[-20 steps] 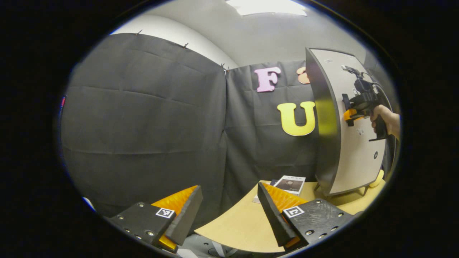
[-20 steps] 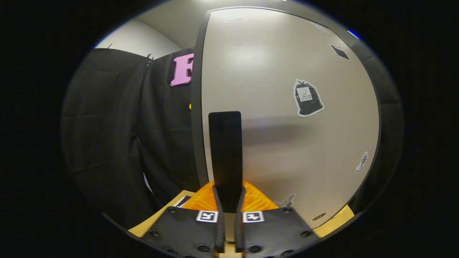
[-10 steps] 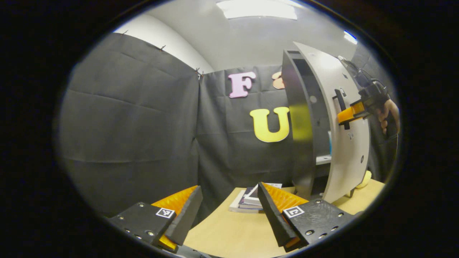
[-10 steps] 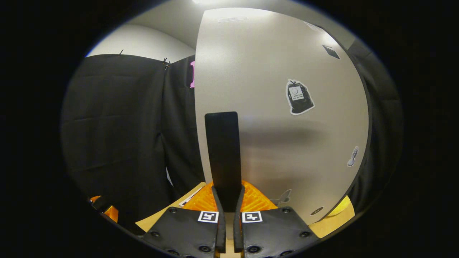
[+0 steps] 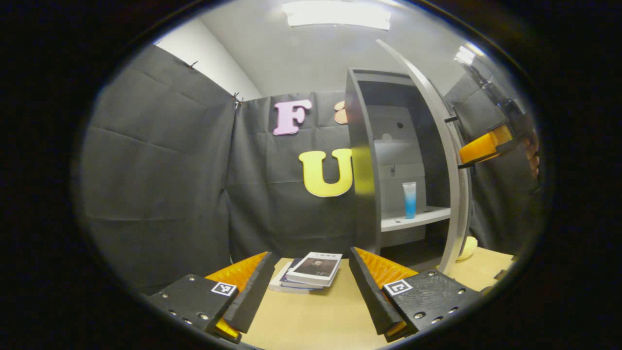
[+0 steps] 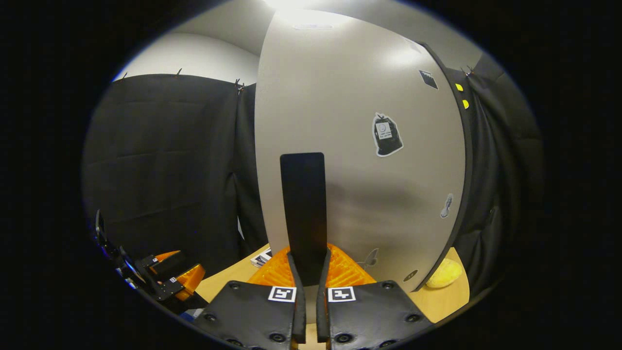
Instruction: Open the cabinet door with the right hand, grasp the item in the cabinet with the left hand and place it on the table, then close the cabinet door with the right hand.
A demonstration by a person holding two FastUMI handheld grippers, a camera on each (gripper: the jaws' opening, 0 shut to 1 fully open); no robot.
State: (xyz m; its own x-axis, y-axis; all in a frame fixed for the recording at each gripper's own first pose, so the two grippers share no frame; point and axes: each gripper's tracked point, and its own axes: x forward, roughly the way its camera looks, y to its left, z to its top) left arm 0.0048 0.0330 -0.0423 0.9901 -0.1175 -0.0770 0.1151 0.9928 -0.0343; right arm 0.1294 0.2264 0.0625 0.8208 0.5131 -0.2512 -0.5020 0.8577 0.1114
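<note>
The grey cabinet [image 5: 360, 160] stands on the table with its door [image 5: 449, 160] swung wide open. Inside, a small blue-and-white tube [image 5: 409, 199] stands upright on the white shelf [image 5: 427, 215]. My left gripper [image 5: 311, 287] is open and empty, low over the table, well short of the cabinet. In the right gripper view my right gripper [image 6: 307, 265] is shut on the door's black handle [image 6: 303, 209], with the pale door front [image 6: 379, 194] close ahead. From the left gripper view the right gripper [image 5: 483, 148] shows at the door's outer side.
A short stack of books [image 5: 311, 272] lies on the wooden table [image 5: 311, 321] just ahead of my left gripper. A yellow object [image 6: 443, 273] lies on the table by the door's foot. The left gripper [image 6: 170, 279] shows at the lower left of the right gripper view.
The door has swung from shut to wide open with my right gripper on its handle, baring the shelf and tube. The left gripper has turned toward the cabinet.
</note>
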